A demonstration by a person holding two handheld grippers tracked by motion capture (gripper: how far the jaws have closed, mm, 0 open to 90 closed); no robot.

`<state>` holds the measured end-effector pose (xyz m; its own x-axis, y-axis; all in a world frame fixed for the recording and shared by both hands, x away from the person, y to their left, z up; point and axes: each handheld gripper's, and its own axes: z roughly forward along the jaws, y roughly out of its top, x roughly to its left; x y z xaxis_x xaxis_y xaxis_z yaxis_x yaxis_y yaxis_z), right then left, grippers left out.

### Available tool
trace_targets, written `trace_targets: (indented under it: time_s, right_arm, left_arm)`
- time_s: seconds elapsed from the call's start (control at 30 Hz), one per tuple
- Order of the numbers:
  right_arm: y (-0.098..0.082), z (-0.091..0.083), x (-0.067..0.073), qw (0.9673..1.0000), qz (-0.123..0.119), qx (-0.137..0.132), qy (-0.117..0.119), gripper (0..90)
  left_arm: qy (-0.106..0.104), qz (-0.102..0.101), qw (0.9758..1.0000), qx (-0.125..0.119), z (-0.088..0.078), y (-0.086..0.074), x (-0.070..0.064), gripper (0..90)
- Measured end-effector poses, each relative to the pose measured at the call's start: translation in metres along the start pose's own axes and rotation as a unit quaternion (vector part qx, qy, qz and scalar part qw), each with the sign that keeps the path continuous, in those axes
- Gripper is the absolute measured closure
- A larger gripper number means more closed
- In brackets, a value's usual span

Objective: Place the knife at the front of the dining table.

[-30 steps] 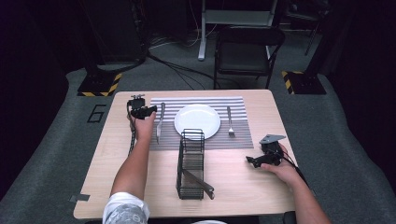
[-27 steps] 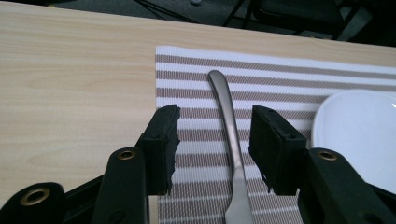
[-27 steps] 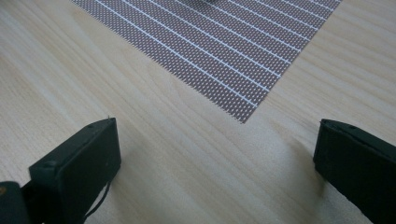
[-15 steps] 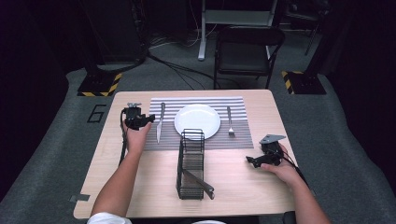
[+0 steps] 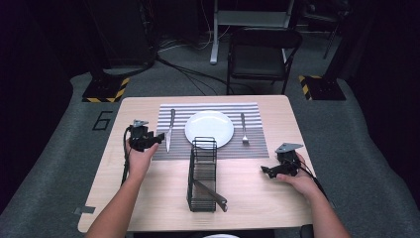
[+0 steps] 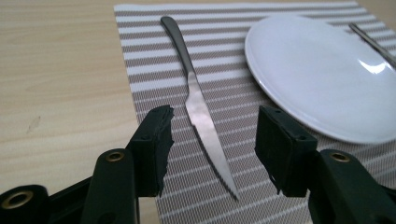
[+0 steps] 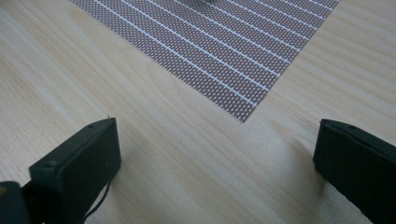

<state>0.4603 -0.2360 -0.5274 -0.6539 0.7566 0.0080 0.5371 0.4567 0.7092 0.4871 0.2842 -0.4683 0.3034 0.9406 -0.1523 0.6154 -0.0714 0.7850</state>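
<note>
On the striped grey-and-white placemat (image 5: 257, 144), left of the round white plate (image 5: 209, 129), lies the silver table knife (image 6: 198, 105) (blade toward the person). The left tongs (image 6: 212, 149) hang just above its tip, jaws just opening, nothing pinched. The right tongs (image 7: 215, 161) gape empty over the pale wooden worktop (image 7: 154, 140).

A white round plate (image 5: 209, 128) sits at the centre of a striped placemat (image 5: 255, 148) on a light wooden table (image 5: 148, 198). A fork (image 5: 243, 129) lies on the mat just to the plate's right. Nearer the table's front edge stands a black wire basket (image 5: 202, 173) with a utensil lying inside it. Beyond the table: a dark chair (image 5: 262, 54), floor cables and two hazard-striped blocks (image 5: 105, 90)
</note>
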Motion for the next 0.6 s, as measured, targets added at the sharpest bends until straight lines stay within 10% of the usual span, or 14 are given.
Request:
trace_targets:
  time_s: [0.6]
  right_arm:
    - [0.0, 0.0, 0.0, 1.0, -0.002, -0.001, -0.002, 0.2]
  left_arm:
    - [0.003, 0.045, 0.9989, 0.016, -0.015, -0.045, 0.003, 41.7]
